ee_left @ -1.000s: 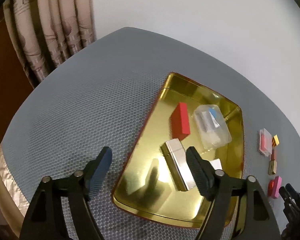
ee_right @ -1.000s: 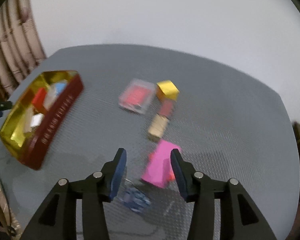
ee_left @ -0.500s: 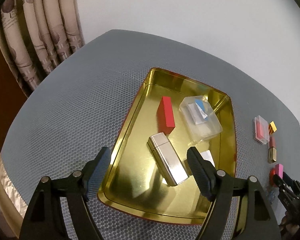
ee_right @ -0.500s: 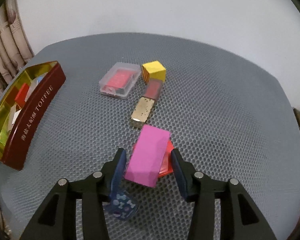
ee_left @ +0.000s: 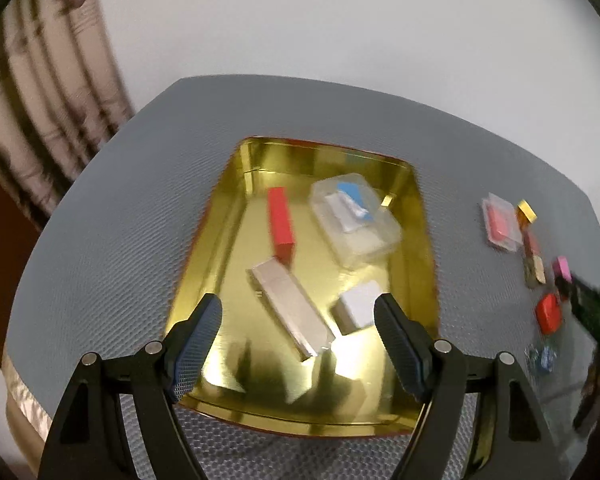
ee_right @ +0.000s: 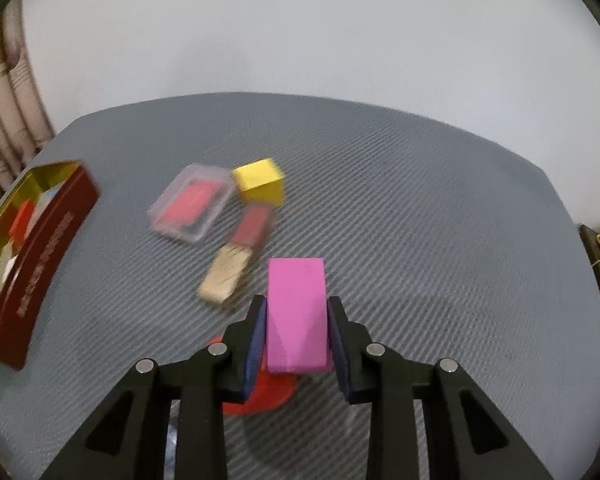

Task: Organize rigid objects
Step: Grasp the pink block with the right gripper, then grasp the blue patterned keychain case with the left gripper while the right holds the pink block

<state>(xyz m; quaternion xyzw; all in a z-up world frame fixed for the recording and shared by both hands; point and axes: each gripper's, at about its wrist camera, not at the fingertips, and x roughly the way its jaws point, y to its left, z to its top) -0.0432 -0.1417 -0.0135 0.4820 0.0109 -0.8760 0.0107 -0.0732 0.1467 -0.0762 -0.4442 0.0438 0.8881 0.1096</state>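
Desk [ee_right: 420,200]: grey, honeycomb-textured mat, carrying everything below.

Tin [ee_left: 422,240]: gold inside, dark red outside, lying open on the desk under my left jaws. It holds a clear plastic case [ee_left: 356,220] with blue and white contents, a silver bar [ee_left: 292,312], a red block [ee_left: 281,220] and a small white box [ee_left: 358,306].

My left gripper [ee_left: 298,332]: jaws wide apart above the near end of the tin, gripping nothing; the silver bar and white box show between them, lower down and untouched.

My right gripper [ee_right: 296,340]: jaws have just closed onto the pink block [ee_right: 296,304], one pad pressed flat on each long side. The block stands up between them, its far end reaching past the tips.

Red disc [ee_right: 260,396]: on the desk beneath the pink block, partly hidden.

Loose on the desk beyond my right jaws: a clear case with red contents [ee_right: 192,204], a yellow cube [ee_right: 260,180], a dark red block [ee_right: 254,224] and a gold block [ee_right: 226,276], close together.
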